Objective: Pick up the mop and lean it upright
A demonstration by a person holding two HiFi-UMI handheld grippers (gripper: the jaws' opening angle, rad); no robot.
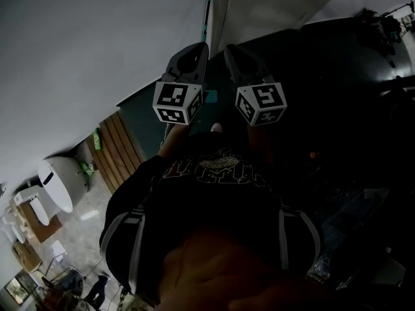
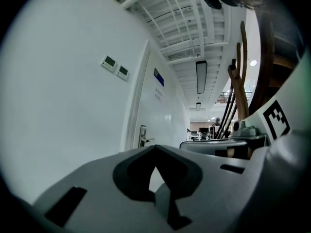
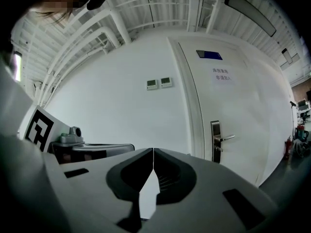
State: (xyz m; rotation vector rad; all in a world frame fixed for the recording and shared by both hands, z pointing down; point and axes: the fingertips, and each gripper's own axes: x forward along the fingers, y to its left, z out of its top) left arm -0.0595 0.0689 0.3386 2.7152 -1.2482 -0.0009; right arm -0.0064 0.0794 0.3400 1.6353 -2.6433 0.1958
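In the head view a thin teal pole, apparently the mop's handle, stands upright against the white wall, just beyond the tips of both grippers. My left gripper and right gripper are held side by side, pointing at the wall. Neither touches the pole. In the left gripper view the left gripper is shut, with nothing between its jaws. The right gripper view shows the right gripper shut and empty as well. The mop's head is hidden.
A white door with a metal handle is right of two small wall panels. A wooden slatted panel and a white rounded object lie lower left. Dark equipment fills the right side.
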